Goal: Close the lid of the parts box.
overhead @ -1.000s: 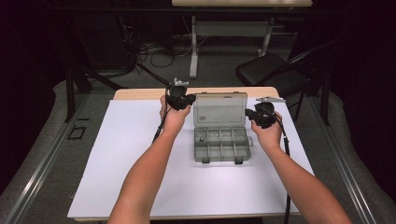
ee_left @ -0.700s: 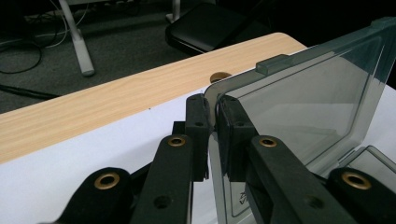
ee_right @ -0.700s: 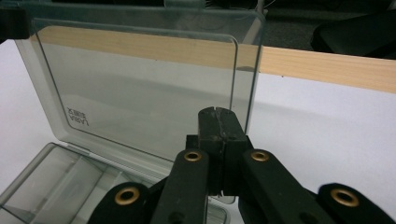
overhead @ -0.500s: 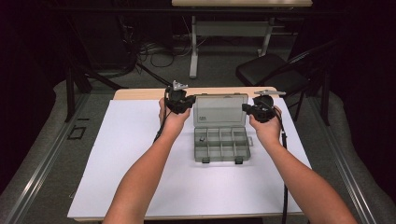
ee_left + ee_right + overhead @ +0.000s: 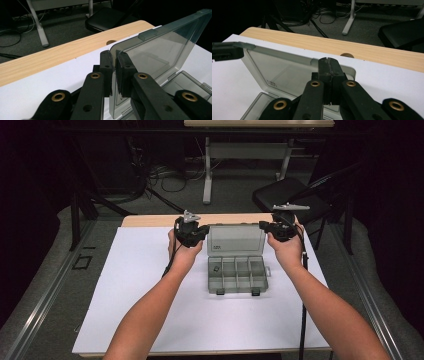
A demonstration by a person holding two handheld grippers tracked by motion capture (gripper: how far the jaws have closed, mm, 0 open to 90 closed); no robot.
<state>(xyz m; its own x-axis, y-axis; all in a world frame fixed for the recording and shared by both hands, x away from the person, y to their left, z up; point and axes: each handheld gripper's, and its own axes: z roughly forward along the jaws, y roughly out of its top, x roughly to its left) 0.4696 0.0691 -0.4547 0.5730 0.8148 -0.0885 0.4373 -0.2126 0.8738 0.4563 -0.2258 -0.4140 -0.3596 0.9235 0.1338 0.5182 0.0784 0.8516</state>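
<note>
Compartment box [image 5: 236,270] sits centre of white sheet [image 5: 130,290], base flat, lid [image 5: 235,240] hinged up near upright at 12 o'clock of the base.

Left gripper [image 5: 192,231] at 9 o'clock of the lid, clamped on the lid's left edge: in left gripper view the clear lid [image 5: 160,50] edge runs down between the two black pads [image 5: 107,67], pinched thin.

Right gripper [image 5: 277,227] at 3 o'clock of the lid, by its right upper corner. In right gripper view jaws pressed together, no gap visible at the tips; lid [image 5: 287,72] seems to lie just behind them, rim at tip level. Cannot tell whether any plastic is caught between.

Handling, as judgement: thin clear plastic, light, stiff in-plane but flexes across the panel; smooth, likely slippery under hard pads. Hinge the weak point, so twist from uneven pull at two corners risks cracking it. Best hold: thickened rim near corners, not the mid panel. Base light enough to skid or lift with the lid; one small dark item in a left compartment [image 5: 216,268] could rattle out.

Wooden table edge [image 5: 150,220] beyond the sheet at 12 o'clock.
</note>
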